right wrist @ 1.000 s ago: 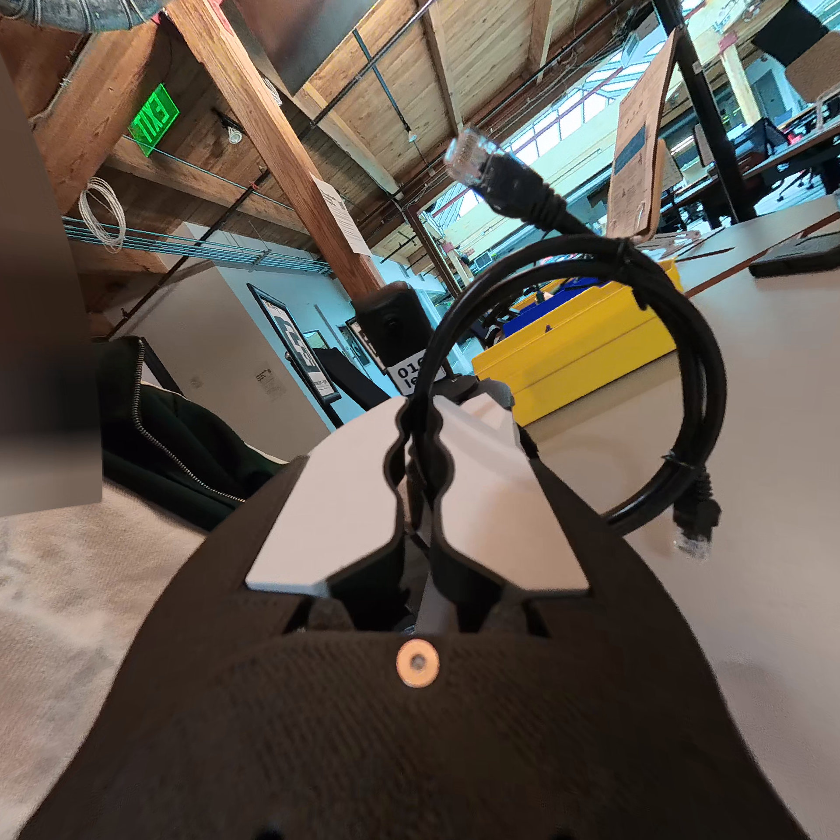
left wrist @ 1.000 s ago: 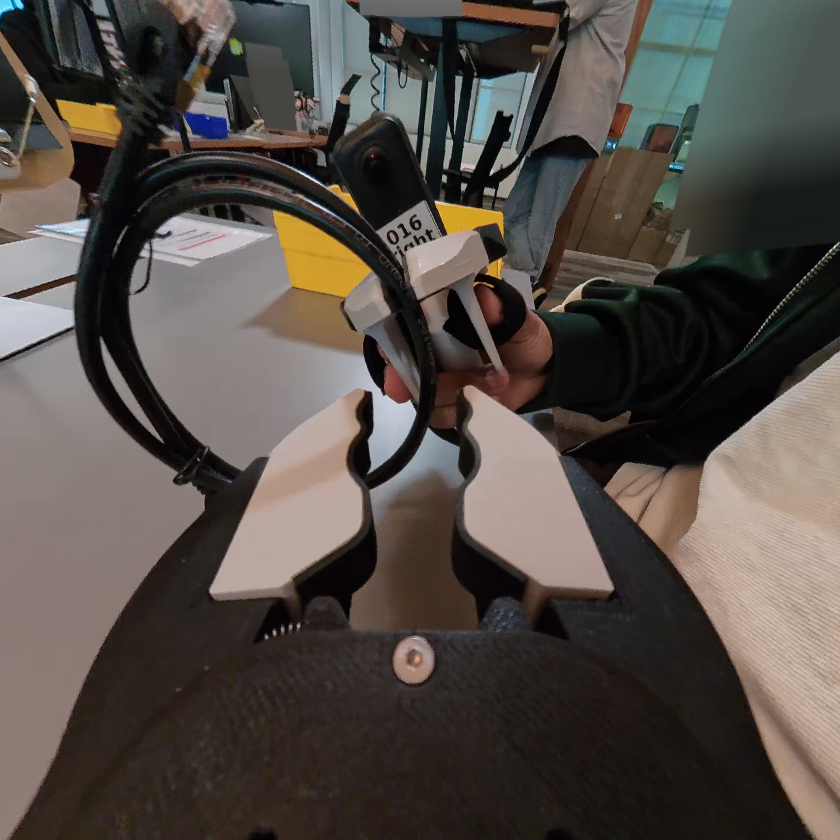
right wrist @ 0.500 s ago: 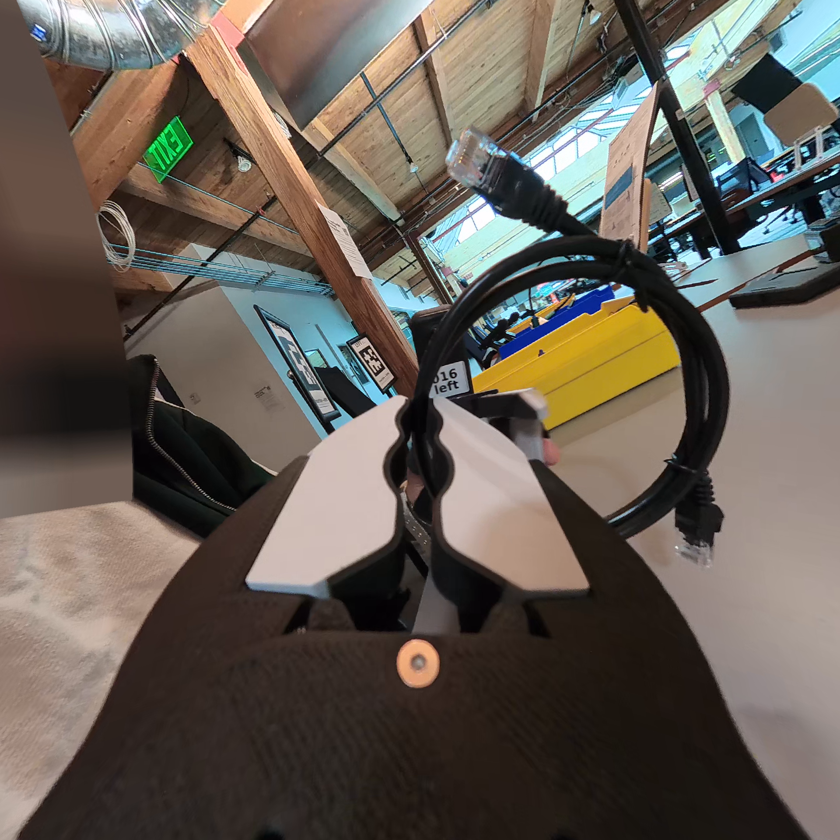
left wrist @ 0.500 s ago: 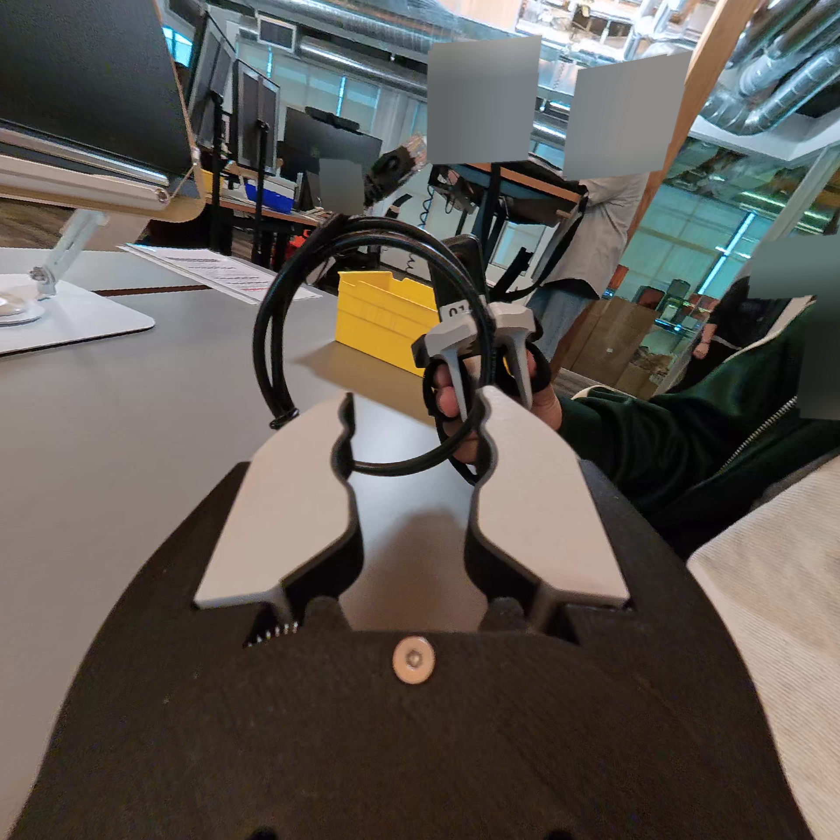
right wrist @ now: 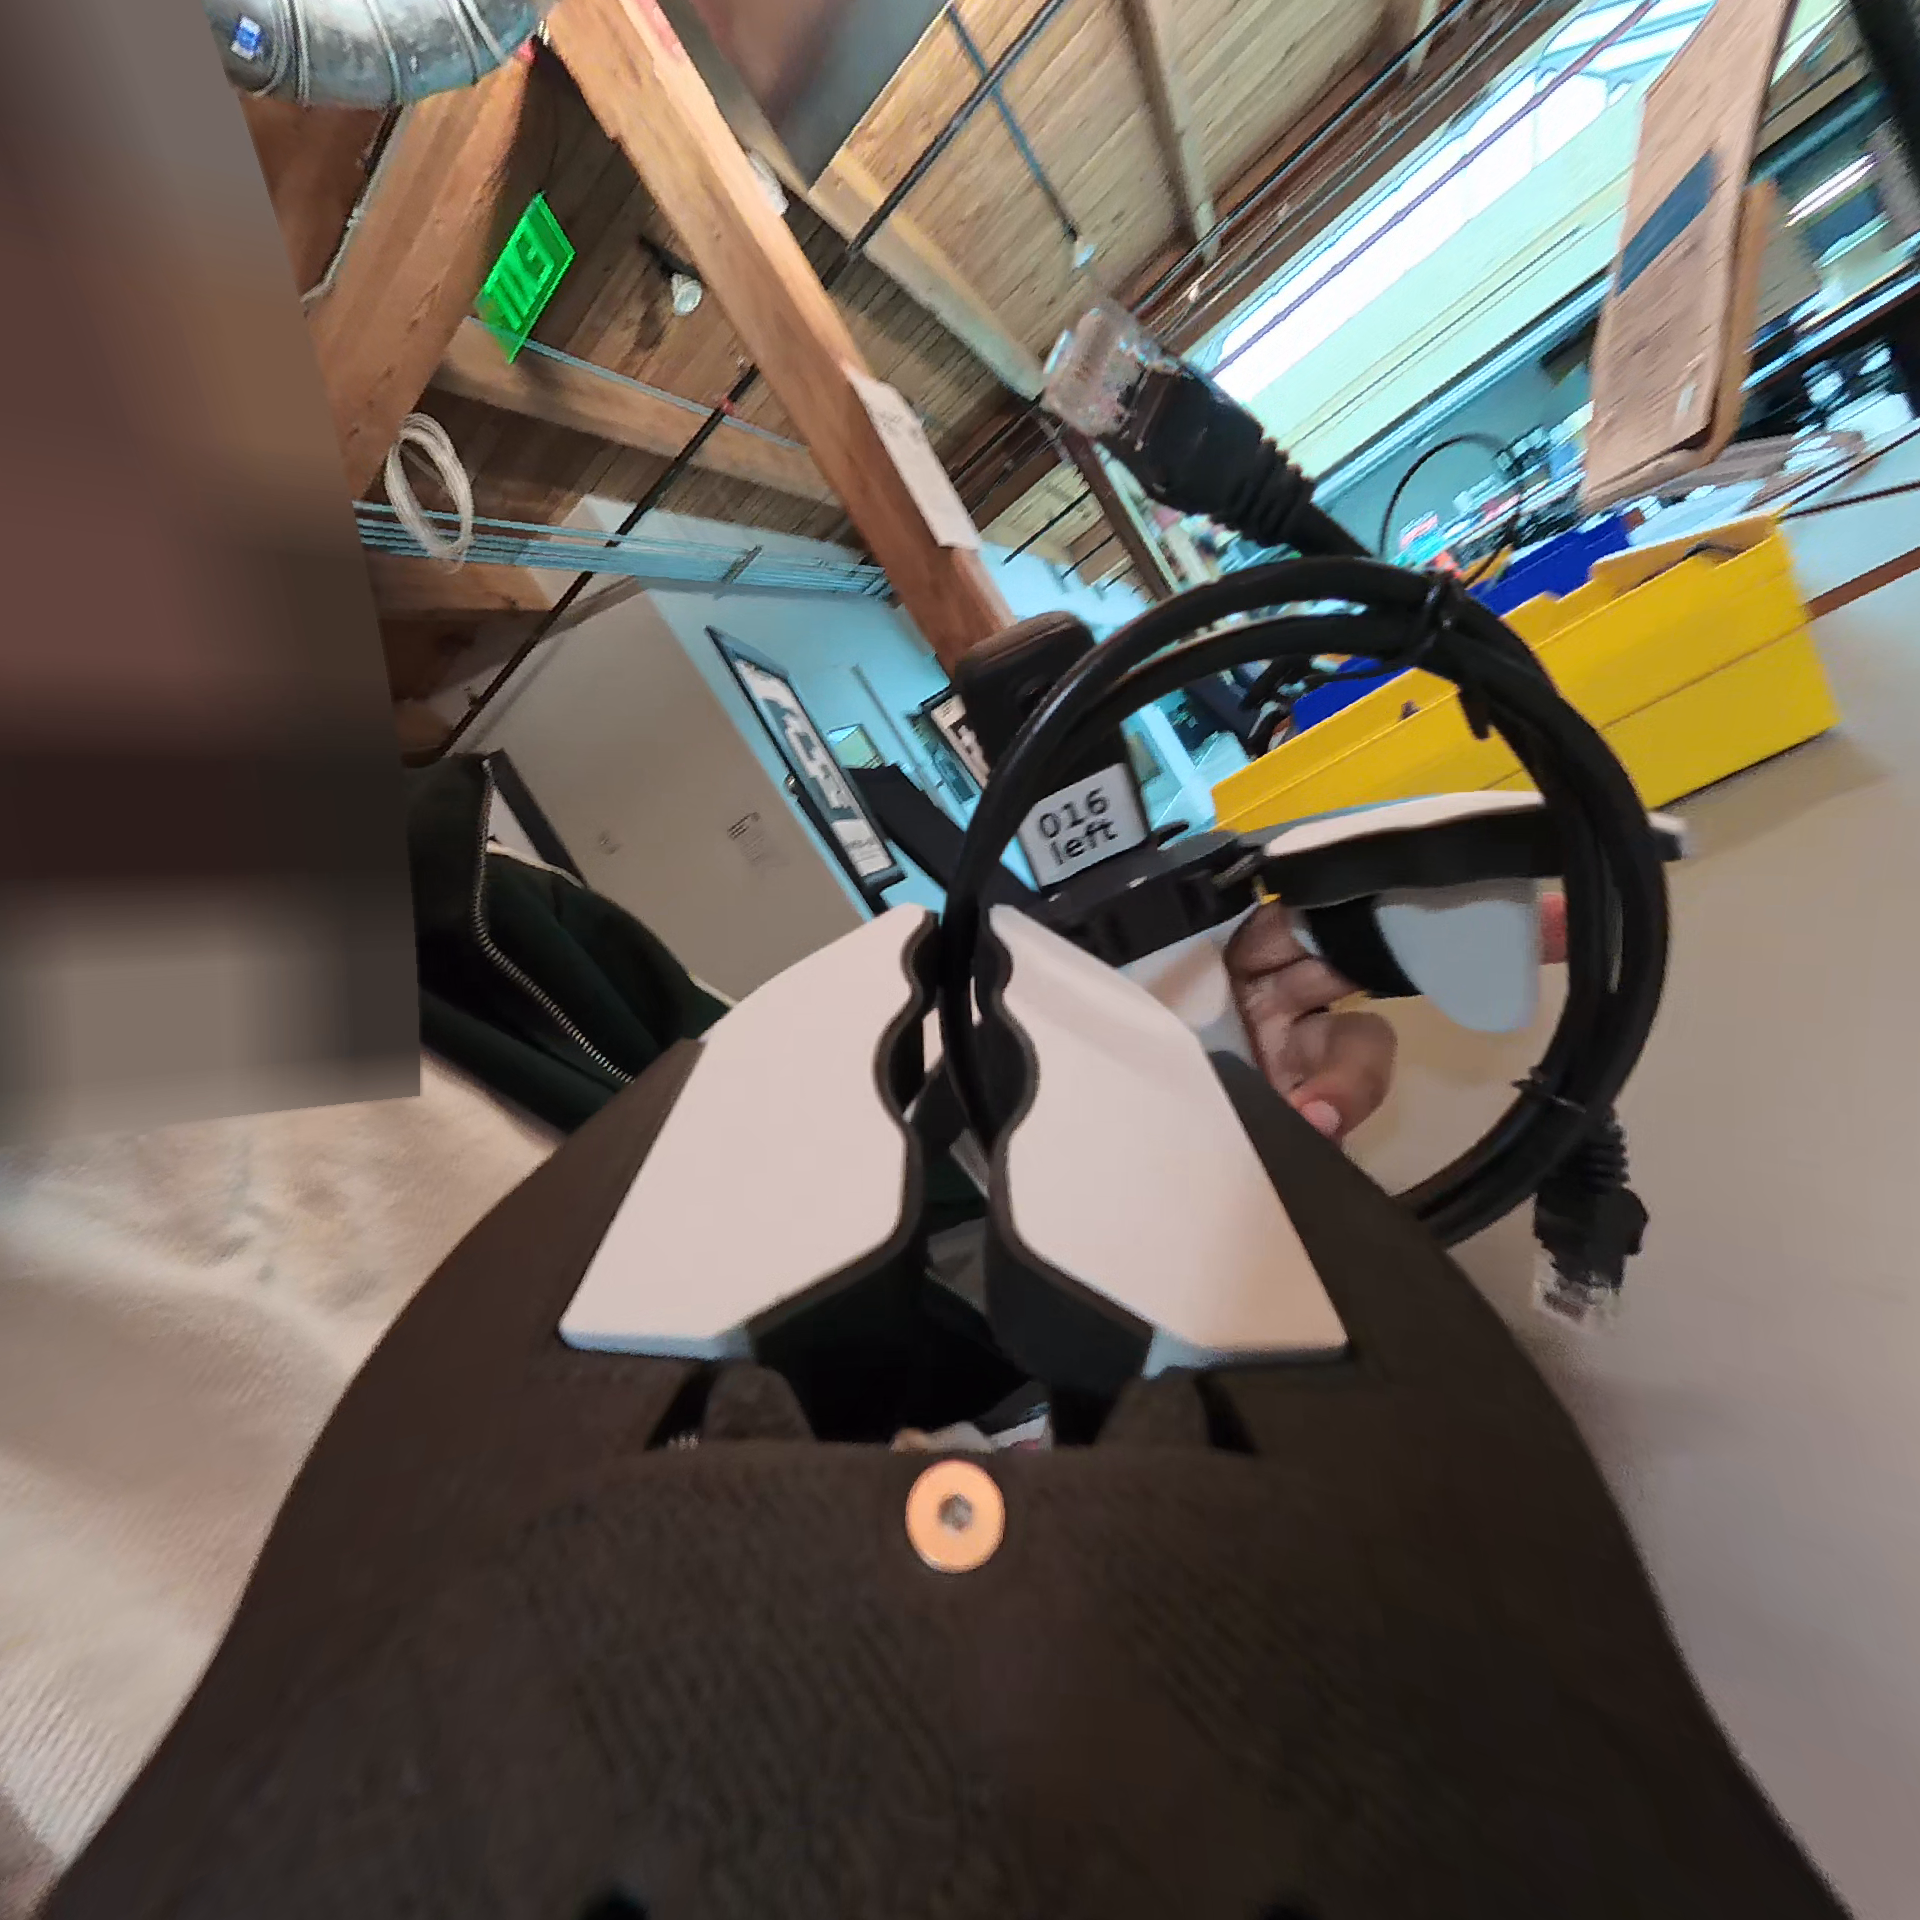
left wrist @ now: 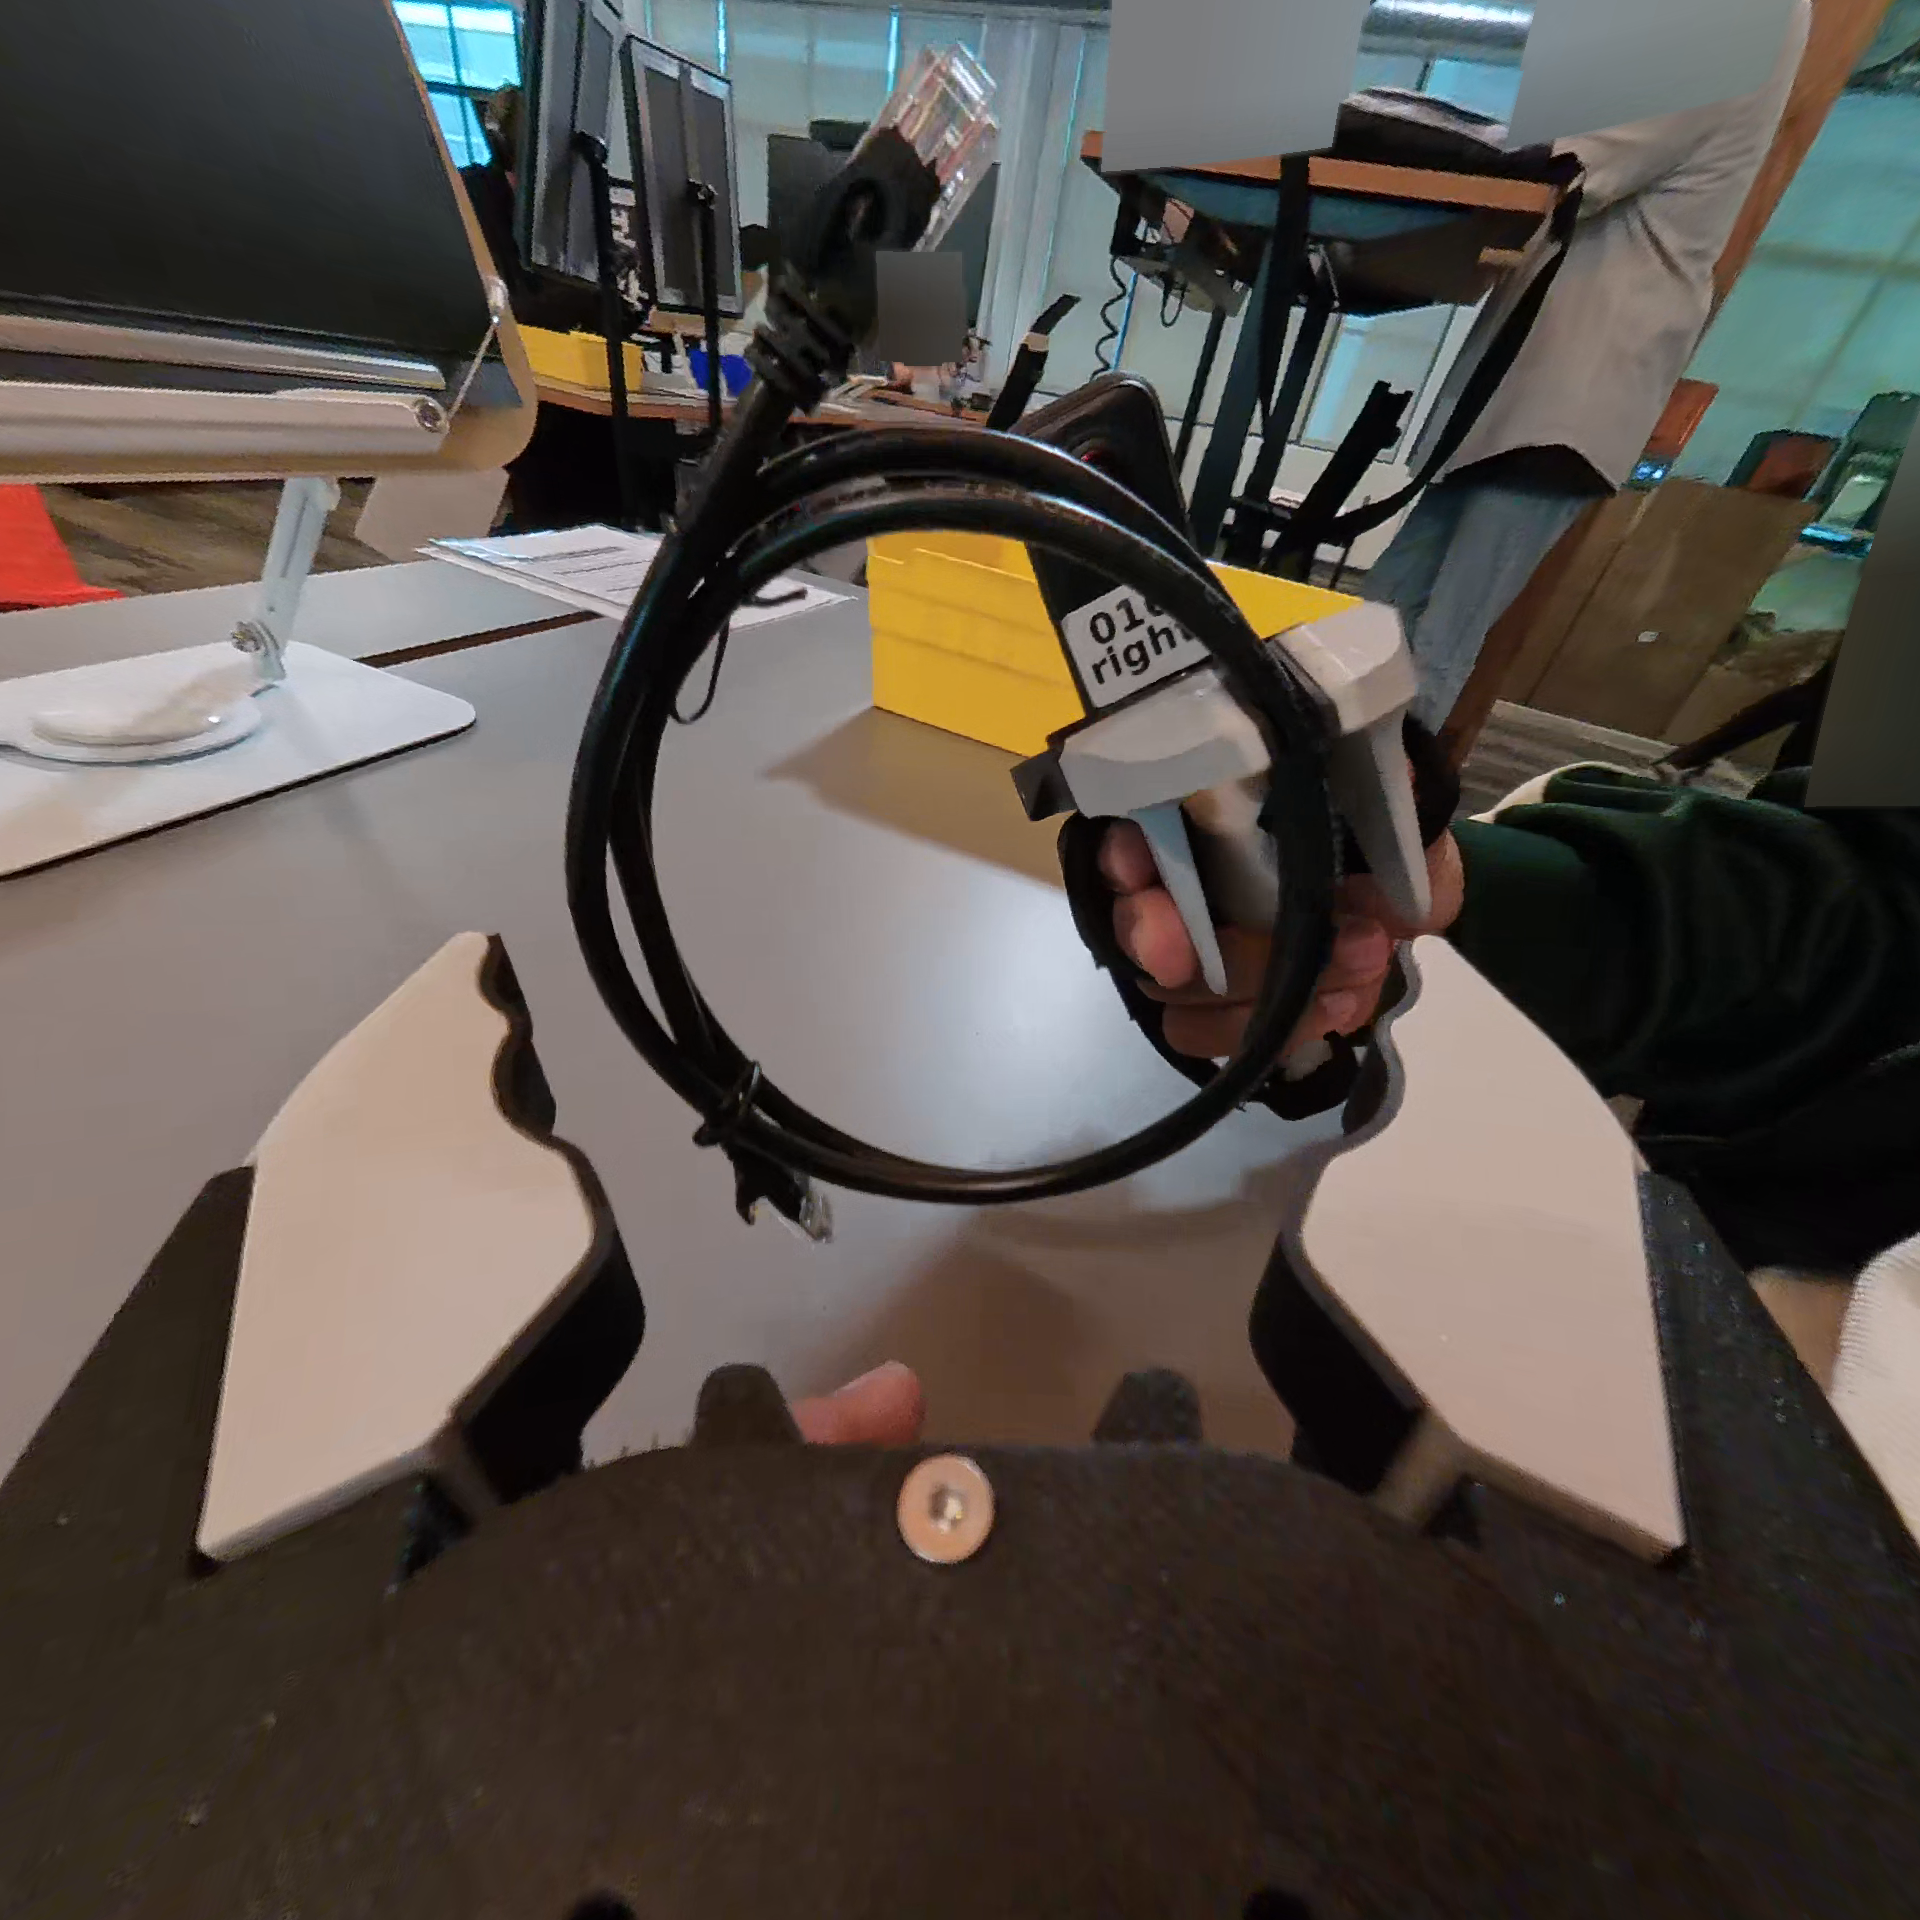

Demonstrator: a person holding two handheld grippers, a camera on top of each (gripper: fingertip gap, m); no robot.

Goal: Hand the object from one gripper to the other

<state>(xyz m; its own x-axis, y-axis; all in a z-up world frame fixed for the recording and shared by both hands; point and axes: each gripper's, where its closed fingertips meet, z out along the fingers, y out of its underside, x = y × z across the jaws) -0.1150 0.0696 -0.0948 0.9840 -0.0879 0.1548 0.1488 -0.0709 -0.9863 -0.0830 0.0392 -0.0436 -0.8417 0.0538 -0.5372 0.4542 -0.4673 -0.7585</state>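
Note:
A coiled black network cable (left wrist: 608, 831) with clear plugs hangs upright above the grey table (left wrist: 312, 935). My right gripper (right wrist: 956, 925) is shut on one side of the coil (right wrist: 1439, 613); it also shows in the left wrist view (left wrist: 1299, 883), facing me, held by a hand. My left gripper (left wrist: 940, 951) is wide open and empty. The coil's lower arc shows between its white fingers (left wrist: 416, 1195). In the right wrist view the left gripper (right wrist: 1507, 894) sits open behind the coil's far side.
A yellow bin (left wrist: 966, 644) stands on the table behind the cable. A monitor stand with a white base (left wrist: 208, 727) and papers (left wrist: 582, 561) are at the left. A dark green sleeve (left wrist: 1662, 935) is at the right. A person (left wrist: 1558, 312) stands at the back.
My left gripper has opened much wider and come closer, so the coil's lower arc now shows between its fingers. My right gripper has stayed shut on the cable.

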